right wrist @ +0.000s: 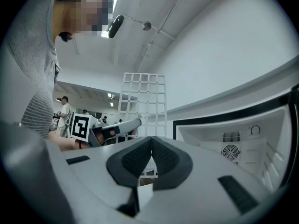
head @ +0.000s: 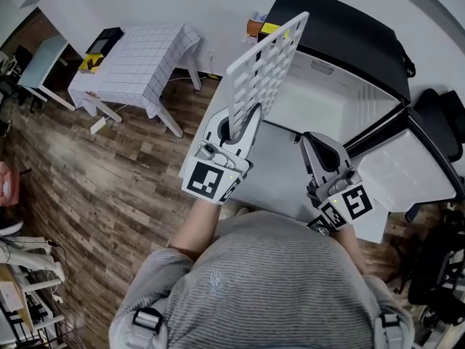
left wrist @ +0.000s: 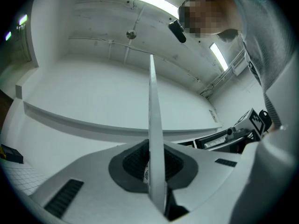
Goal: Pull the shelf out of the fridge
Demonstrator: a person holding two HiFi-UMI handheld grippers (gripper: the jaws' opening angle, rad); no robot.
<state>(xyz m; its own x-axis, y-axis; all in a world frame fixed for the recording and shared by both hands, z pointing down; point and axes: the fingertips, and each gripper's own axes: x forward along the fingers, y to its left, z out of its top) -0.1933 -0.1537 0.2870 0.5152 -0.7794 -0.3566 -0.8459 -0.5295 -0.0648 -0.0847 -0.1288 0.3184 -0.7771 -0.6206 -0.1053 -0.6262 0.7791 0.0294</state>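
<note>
Shelf (head: 265, 67): white, open square lattice.
Fridge (head: 349, 35): black casing, white interior.
Floor (head: 109, 187): dark brown wood planks.
Tablecloth (head: 142, 64): white, grey grid.
Sweater (head: 269, 289): grey, fine stripes.

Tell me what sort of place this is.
Probably a lab or workshop room, not a home kitchen. A small fridge stands open, a table with a checked cloth sits on the wood-look floor, and the bare ceiling carries pipes and a strip light.

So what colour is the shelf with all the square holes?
White all over: the flat grid shelf shows best in the head view.
</note>
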